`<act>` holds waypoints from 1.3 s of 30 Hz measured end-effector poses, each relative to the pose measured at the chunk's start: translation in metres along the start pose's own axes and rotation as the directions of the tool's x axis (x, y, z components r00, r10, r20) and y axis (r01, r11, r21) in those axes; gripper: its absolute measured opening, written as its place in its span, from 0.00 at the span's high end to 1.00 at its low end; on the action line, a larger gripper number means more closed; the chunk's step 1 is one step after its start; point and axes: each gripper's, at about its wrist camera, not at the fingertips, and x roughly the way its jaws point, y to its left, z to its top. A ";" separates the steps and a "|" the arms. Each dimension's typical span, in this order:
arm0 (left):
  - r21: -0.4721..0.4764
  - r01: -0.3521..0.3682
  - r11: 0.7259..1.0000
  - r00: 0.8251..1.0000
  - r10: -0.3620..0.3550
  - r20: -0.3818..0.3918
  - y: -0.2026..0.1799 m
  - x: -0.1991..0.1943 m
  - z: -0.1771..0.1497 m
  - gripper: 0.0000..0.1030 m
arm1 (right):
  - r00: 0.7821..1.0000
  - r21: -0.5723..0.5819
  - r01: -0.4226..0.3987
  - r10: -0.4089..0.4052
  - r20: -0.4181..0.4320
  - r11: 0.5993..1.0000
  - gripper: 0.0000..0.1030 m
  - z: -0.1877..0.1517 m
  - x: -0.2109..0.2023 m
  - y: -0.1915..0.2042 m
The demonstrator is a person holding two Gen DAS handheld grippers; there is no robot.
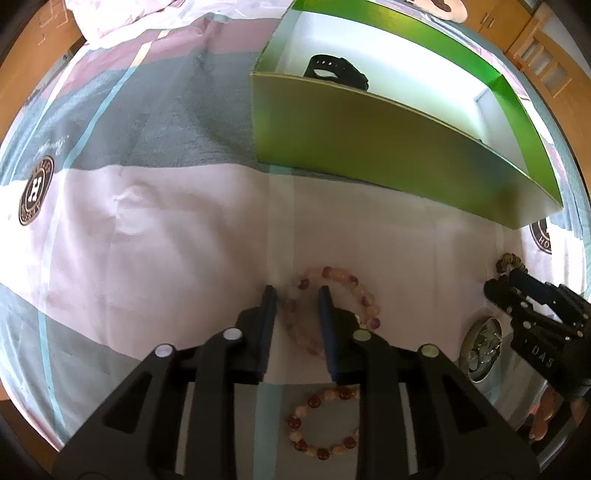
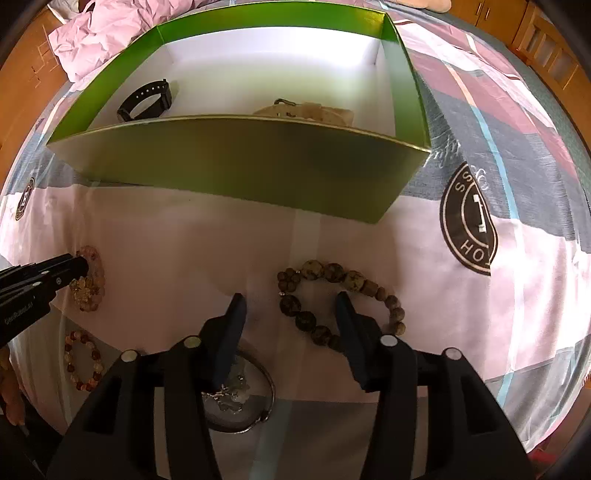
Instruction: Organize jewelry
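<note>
In the left wrist view my left gripper (image 1: pixel 297 295) points down at the bedspread. Its fingers straddle one side of a pale pink bead bracelet (image 1: pixel 364 295). The beads lie between the jaws with a gap still showing, so it is open. A red and amber bead bracelet (image 1: pixel 325 424) lies nearer, under the gripper body. In the right wrist view my right gripper (image 2: pixel 291 303) stands open, wide apart, over the left part of a brown bead bracelet (image 2: pixel 332 275). The green box (image 2: pixel 240 162) holds a black watch (image 2: pixel 147 99) and a beige item (image 2: pixel 310 110).
A silver bangle with a small chain piece (image 2: pixel 258 406) lies under the right gripper's left finger. The box's tall near wall (image 1: pixel 388 147) stands just beyond the bracelets. A crumpled pink sheet (image 2: pixel 96 33) lies at the far left. Wooden furniture (image 2: pixel 546 44) edges the bed.
</note>
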 end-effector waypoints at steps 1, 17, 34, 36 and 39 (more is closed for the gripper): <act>0.006 -0.004 1.000 1.000 0.004 0.002 -0.001 0.000 0.000 0.85 | 1.000 -0.004 0.007 -0.007 0.004 1.000 0.68 0.000 -0.001 -0.001; 0.007 0.150 0.989 0.979 -0.149 0.141 0.002 -0.060 -0.006 0.92 | 0.981 0.005 -0.112 0.110 0.159 0.994 0.90 0.003 -0.060 -0.001; 0.060 0.161 0.985 0.949 -0.171 0.266 -0.011 -0.096 -0.004 0.92 | 0.933 -0.013 -0.172 0.167 0.319 0.985 0.90 0.009 -0.100 -0.008; 0.077 0.166 0.983 0.941 -0.181 0.287 -0.014 -0.101 -0.004 0.92 | 0.925 -0.018 -0.180 0.176 0.337 0.983 0.90 0.009 -0.103 -0.006; 0.112 0.184 0.977 0.928 -0.210 0.308 -0.021 -0.106 -0.003 0.92 | 0.905 -0.024 -0.201 0.195 0.379 0.979 0.90 0.011 -0.110 -0.005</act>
